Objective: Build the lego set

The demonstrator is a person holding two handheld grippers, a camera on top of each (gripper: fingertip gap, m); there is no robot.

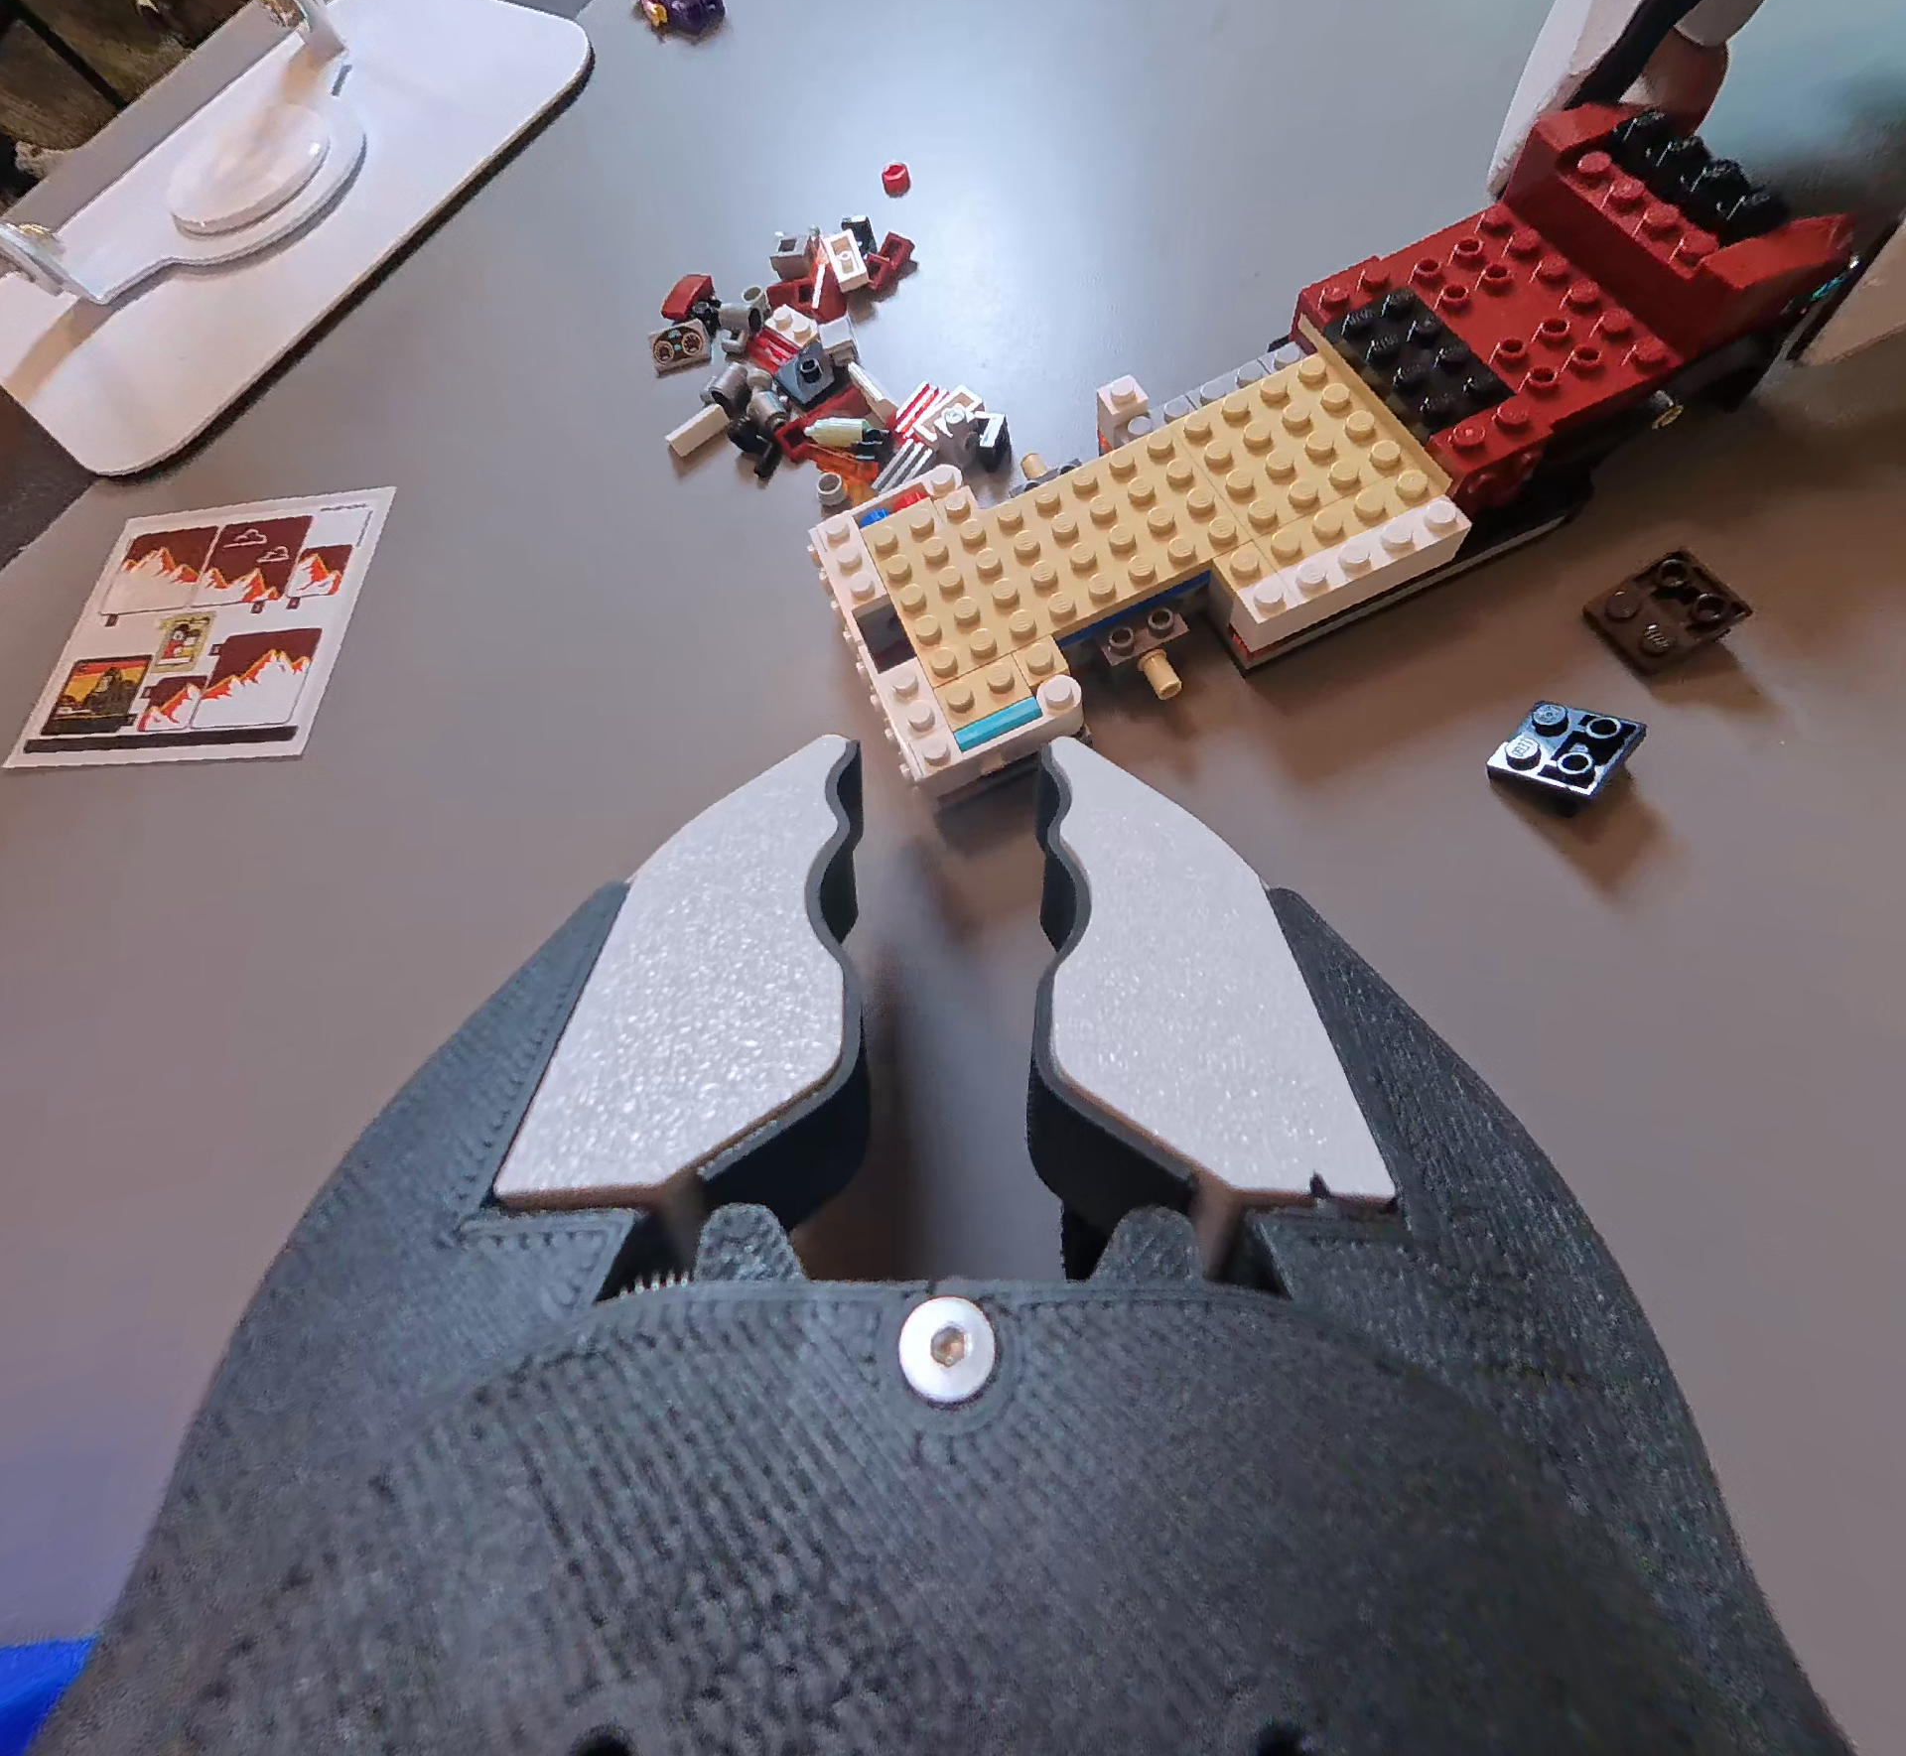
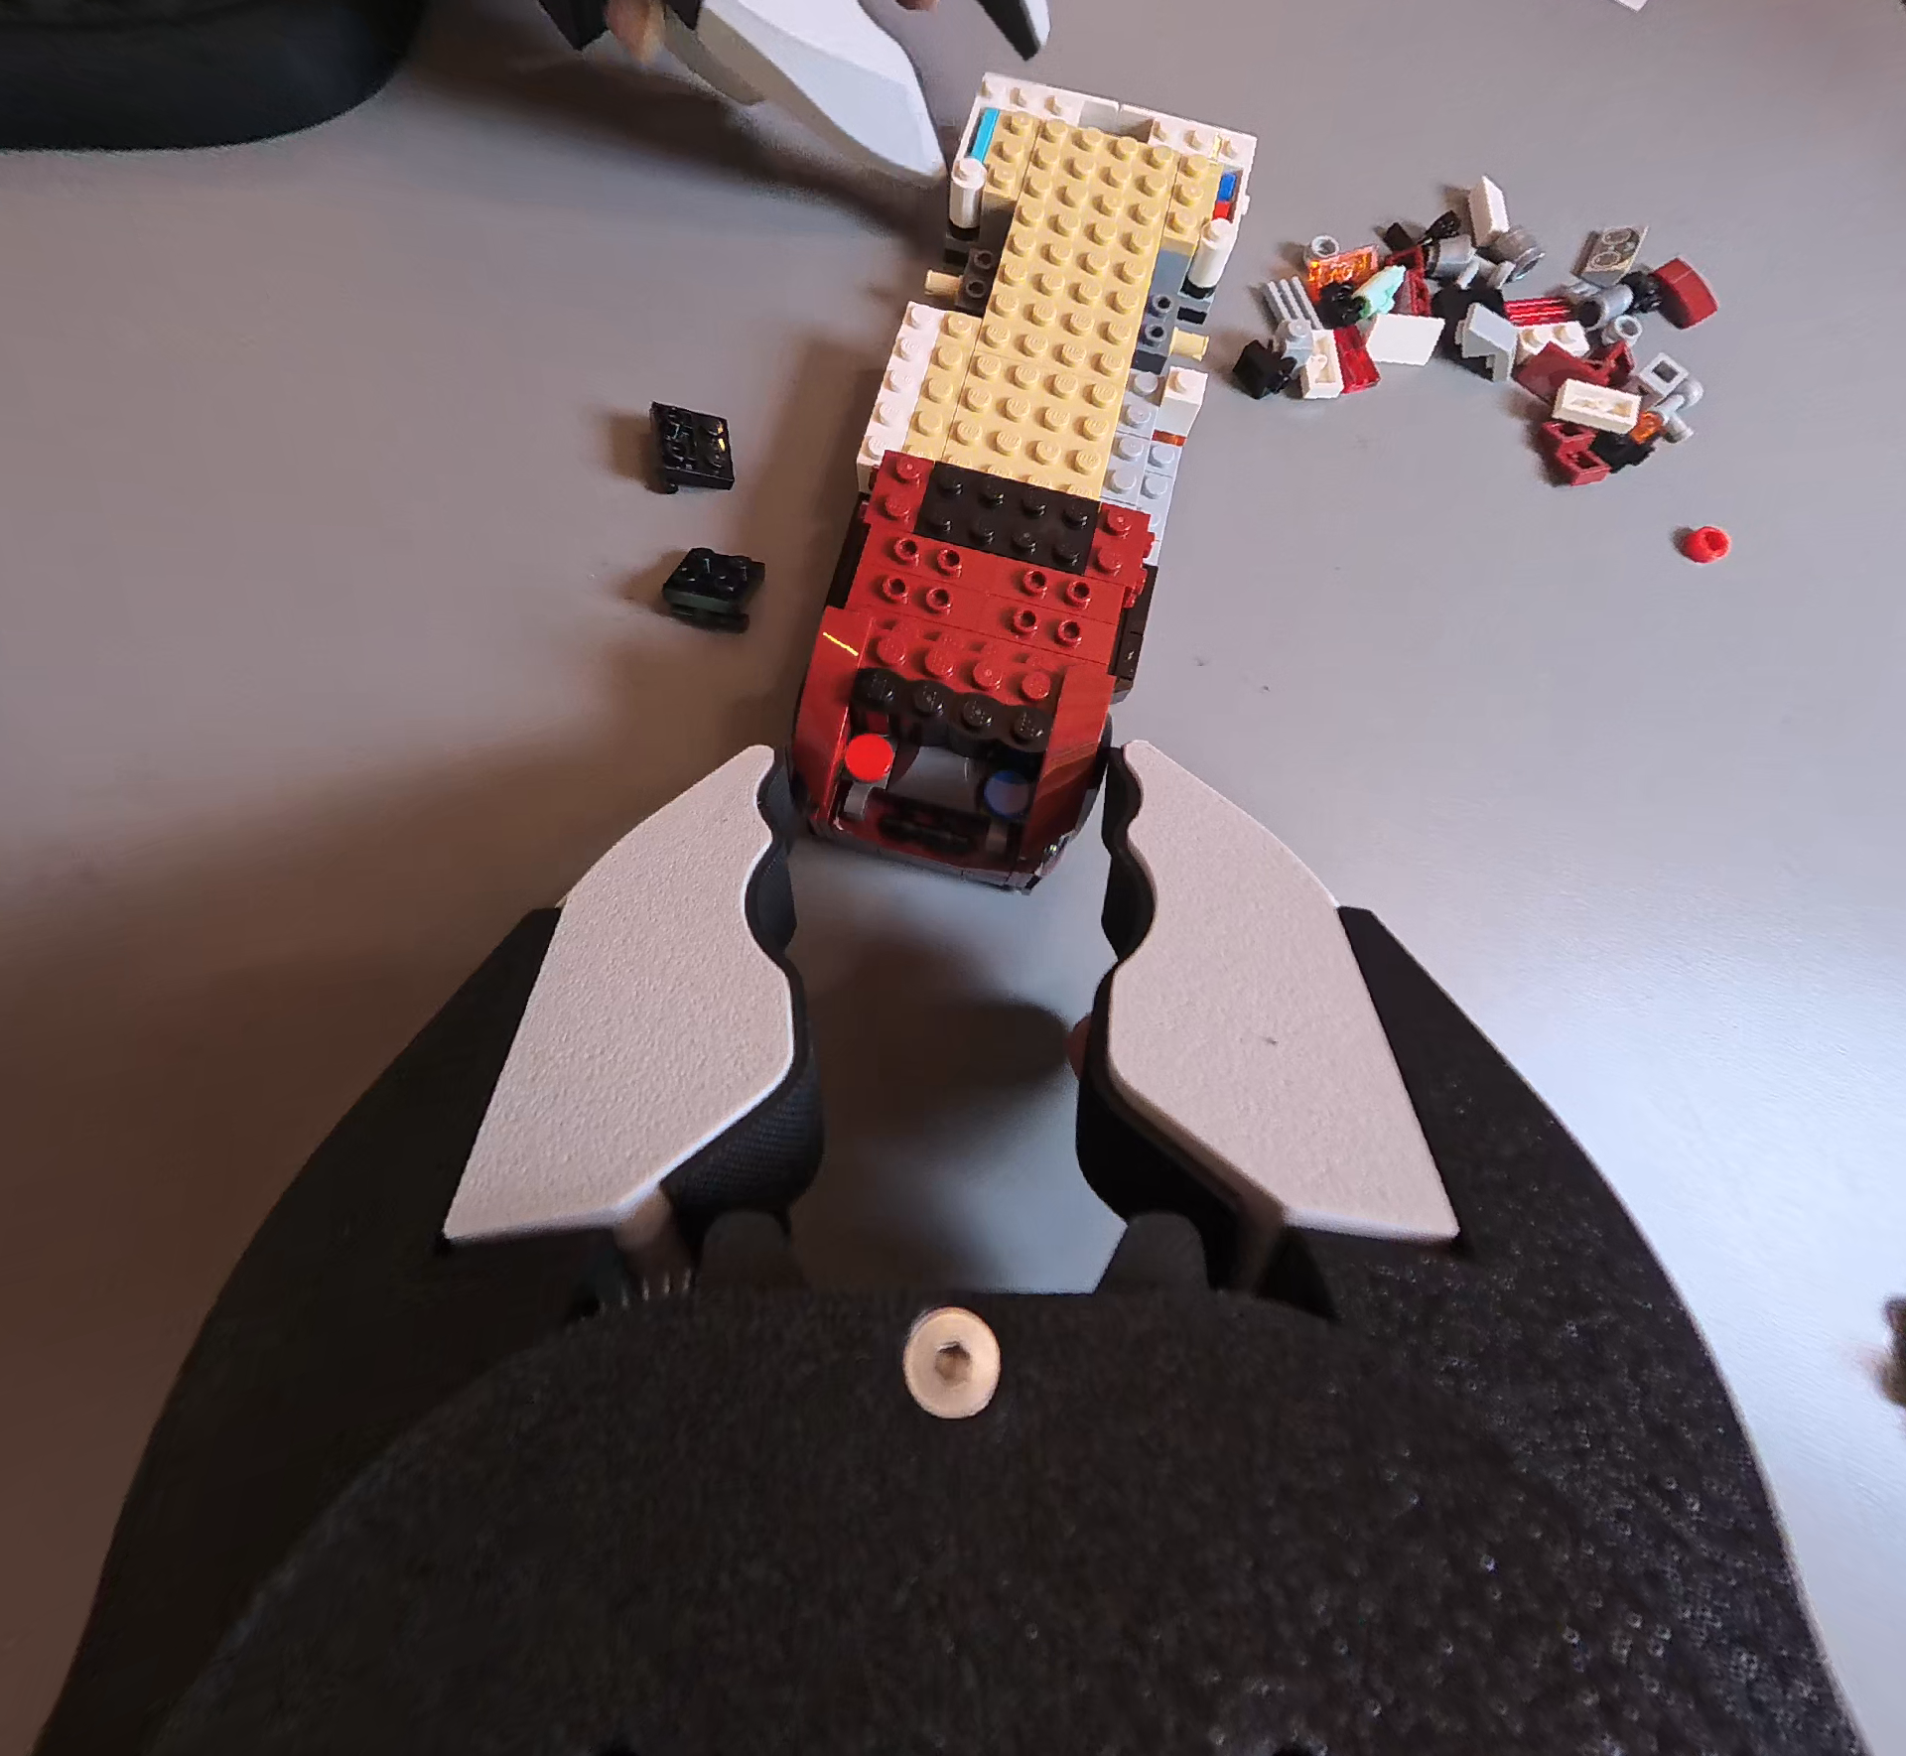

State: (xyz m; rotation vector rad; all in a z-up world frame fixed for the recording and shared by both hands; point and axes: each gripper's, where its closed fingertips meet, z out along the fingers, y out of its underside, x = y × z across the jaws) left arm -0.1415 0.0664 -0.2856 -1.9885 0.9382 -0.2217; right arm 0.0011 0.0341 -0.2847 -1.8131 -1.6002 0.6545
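The right gripper is clamped on the dark-red cab end of a brick-built truck lying on the grey counter, a pad against each flank. The left gripper hangs with its fingers apart at the truck's white and tan rear corner, the right fingertip just beside it, pinching nothing. Two black plates lie near one side, a heap of loose bricks on the other, a sticker sheet well apart.
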